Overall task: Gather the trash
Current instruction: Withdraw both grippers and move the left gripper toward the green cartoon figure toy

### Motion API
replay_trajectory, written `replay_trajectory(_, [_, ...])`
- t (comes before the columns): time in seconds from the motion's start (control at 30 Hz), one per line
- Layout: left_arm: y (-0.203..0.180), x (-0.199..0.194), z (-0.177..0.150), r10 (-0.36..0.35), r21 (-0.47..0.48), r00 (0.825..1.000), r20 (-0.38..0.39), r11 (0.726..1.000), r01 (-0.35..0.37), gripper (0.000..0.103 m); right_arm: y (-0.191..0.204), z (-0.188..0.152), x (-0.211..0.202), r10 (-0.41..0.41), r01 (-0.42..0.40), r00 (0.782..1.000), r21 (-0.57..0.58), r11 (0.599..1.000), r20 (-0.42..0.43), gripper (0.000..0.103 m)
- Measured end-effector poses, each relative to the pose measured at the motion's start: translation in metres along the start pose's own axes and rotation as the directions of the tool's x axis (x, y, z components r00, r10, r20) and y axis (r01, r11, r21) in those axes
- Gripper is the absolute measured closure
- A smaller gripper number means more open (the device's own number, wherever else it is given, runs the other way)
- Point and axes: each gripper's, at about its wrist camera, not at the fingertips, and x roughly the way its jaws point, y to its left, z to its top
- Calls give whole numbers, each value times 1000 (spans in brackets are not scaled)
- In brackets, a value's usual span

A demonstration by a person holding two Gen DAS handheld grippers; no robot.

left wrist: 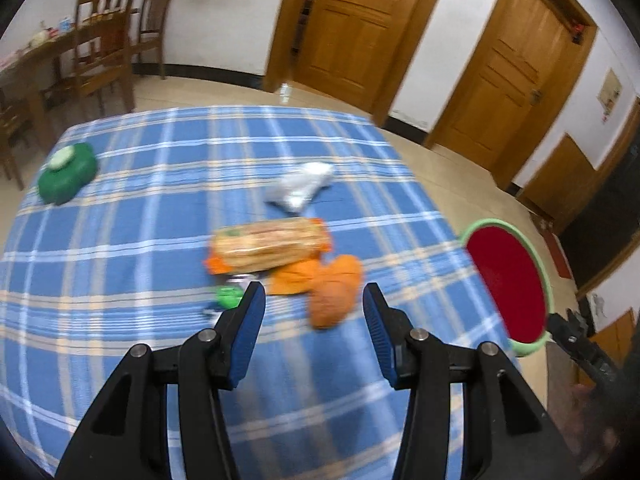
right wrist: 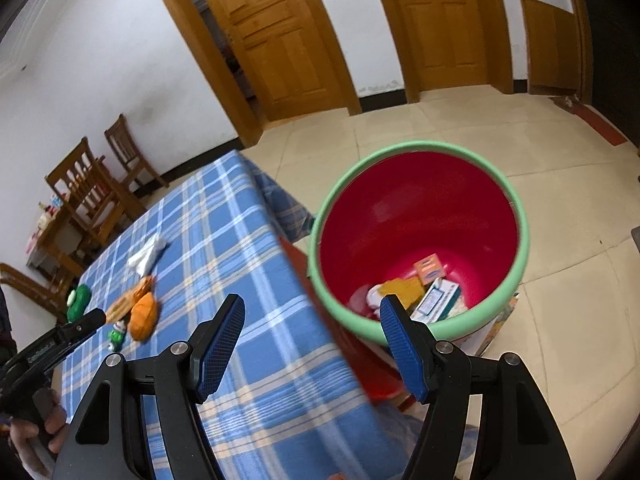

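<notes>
Left jaws: the left gripper point(left wrist: 314, 294) has its jaws spread with nothing between the pads, held above the blue plaid tabletop point(left wrist: 120, 272).
Right jaws: the right gripper point(right wrist: 312, 320) has its jaws spread wide and empty, one finger over the tabletop edge, the other in front of the bin rim.
Trash ahead of left jaws: an orange crumpled wrapper point(left wrist: 334, 294) lies just beyond the gap between the jaws; a flat snack packet point(left wrist: 270, 246) lies beyond it, touching orange scraps.
Small green piece: a little green item point(left wrist: 228, 296) sits just beside the tip of the left-hand finger.
Further trash: a white crumpled bag point(left wrist: 302, 188) lies past the snack packet, apart from it.
Green container: a green lidded container point(left wrist: 68, 174) sits far off to the left of the jaws, well apart from the trash.
Bin: a red bin with a green rim point(right wrist: 420, 240) stands on the floor beside the tabletop corner, ahead of the right jaws; cartons and papers point(right wrist: 434, 296) lie at its bottom.
In the way: nothing stands between the left jaws and the orange wrapper.
Surroundings: wooden chairs point(left wrist: 106, 48) by the wall, wooden doors point(left wrist: 360, 24) behind; a hand point(right wrist: 38, 428) grips the left tool's handle.
</notes>
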Motion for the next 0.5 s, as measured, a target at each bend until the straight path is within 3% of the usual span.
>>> replay_trajectory(0.27, [34, 16, -5, 69, -32, 997, -22, 997, -70, 52, 26, -7, 14, 5, -7, 999, -52, 999, -50, 31])
replay_trajectory(0.5, [31, 29, -13, 104, 34, 994, -19, 994, -104, 57, 44, -10, 26, 13, -19, 996, -80, 997, -85, 31])
